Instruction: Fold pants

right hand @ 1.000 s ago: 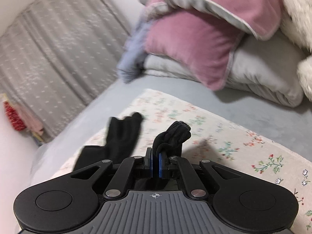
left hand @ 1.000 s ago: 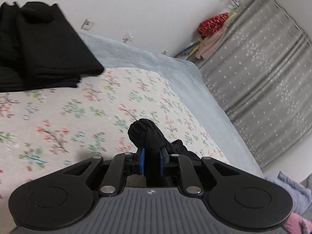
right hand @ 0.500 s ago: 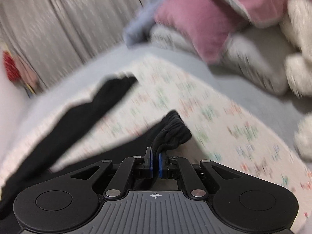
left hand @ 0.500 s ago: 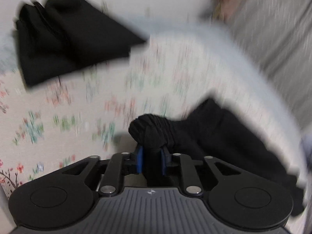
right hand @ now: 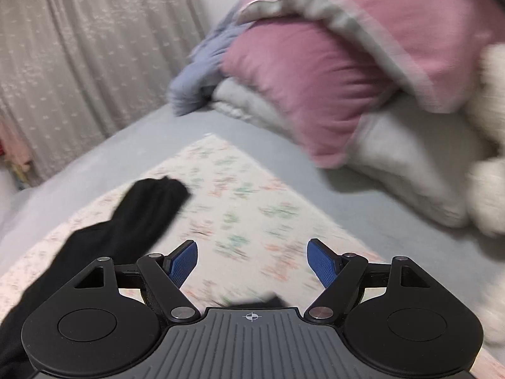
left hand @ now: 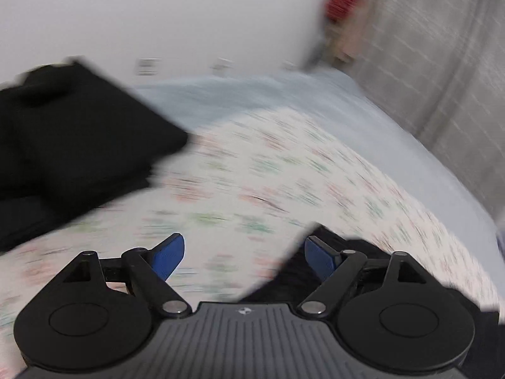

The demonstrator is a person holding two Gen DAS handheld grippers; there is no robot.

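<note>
The black pants (right hand: 139, 218) lie on the floral sheet (right hand: 252, 208), one leg stretching away at the left of the right wrist view. In the left wrist view their black cloth (left hand: 290, 274) lies low at the right, partly behind the right finger. My left gripper (left hand: 243, 254) has its jaws opening wide, with only floral sheet (left hand: 252, 189) between the blue pads. My right gripper (right hand: 252, 260) is also opening, nothing between its pads; a bit of black cloth (right hand: 255, 302) shows just ahead of its body. Both views are blurred.
A stack of folded black garments (left hand: 69, 151) lies at the left in the left wrist view. Pink and grey pillows (right hand: 331, 72) and a white plush toy (right hand: 486, 164) are piled at the right. Grey curtains (right hand: 79, 57) hang behind the grey-blue bed cover (left hand: 331, 107).
Both grippers were shut on bunched black pants cloth; now both have let go and stand wide apart. The cloth has dropped onto the sheet and both hands have shifted sideways.
</note>
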